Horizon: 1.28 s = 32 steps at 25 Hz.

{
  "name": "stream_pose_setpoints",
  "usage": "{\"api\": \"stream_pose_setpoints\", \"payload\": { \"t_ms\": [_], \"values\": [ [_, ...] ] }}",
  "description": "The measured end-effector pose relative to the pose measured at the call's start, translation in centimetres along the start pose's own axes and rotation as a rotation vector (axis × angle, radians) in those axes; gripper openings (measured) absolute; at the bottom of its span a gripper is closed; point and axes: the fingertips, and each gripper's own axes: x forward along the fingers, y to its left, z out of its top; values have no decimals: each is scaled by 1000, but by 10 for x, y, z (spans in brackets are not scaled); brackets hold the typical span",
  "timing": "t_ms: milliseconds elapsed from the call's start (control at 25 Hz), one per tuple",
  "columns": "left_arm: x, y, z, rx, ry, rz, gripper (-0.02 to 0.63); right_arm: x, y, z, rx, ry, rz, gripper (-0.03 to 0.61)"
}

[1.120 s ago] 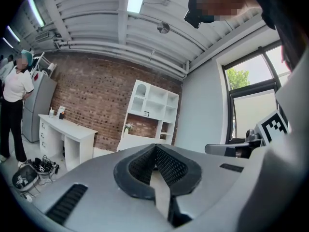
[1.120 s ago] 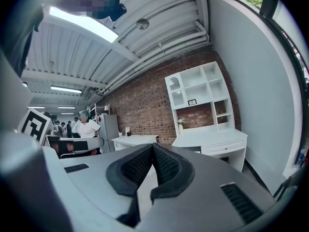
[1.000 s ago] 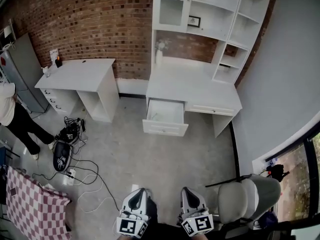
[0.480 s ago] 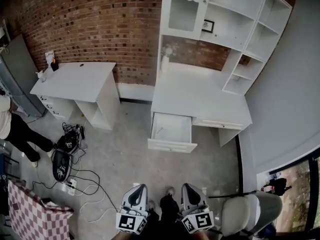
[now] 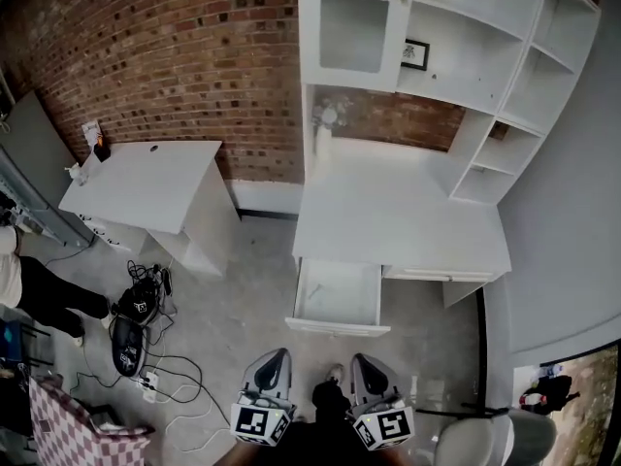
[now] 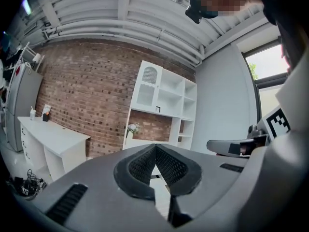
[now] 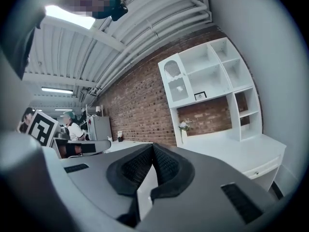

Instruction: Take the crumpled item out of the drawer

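The left gripper (image 5: 275,357) is sitting with its jaws pressed together and nothing between them, and the right gripper (image 5: 360,360) is doing the same. Both are hanging low, just in front of the drawer (image 5: 335,326), which is standing pulled well out from under the white worktop (image 5: 398,212) behind it.

I am judging 2 main risks. Going into the drawer with either gripper closed would only be nudging the crumpled item toward the back of the drawer, under the worktop, so one needs opening first. Dropping in too steeply could be knocking the drawer's front wall and pushing it shut. A light, crumpled thing could also be slipping from a shallow pinch.

The crumpled item should be lying inside the drawer, yet the drawer's floor is showing only as plain white from the head view. No crumpled shape is standing out, and neither gripper view is looking into the drawer.
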Motion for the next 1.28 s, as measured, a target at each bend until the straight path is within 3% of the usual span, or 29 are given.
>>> {"api": "stream_pose_setpoints", "payload": {
  "t_ms": [280,720,880,1040,1280],
  "values": [
    [116,8,28,16,-3,48,25,84,-84,21,10,11,52,14],
    [228,27,-16,38,125,15,25,154,-148,13,37,69,19,14],
    [272,45,-62,17,240,7,25,180,-171,8,54,106,-8,14],
    [311,73,-132,-33,412,7,25,210,-186,-3,70,144,-22,14],
    [344,101,-245,-15,679,-17,25,247,-197,-20,90,193,-44,14]
  ]
}}
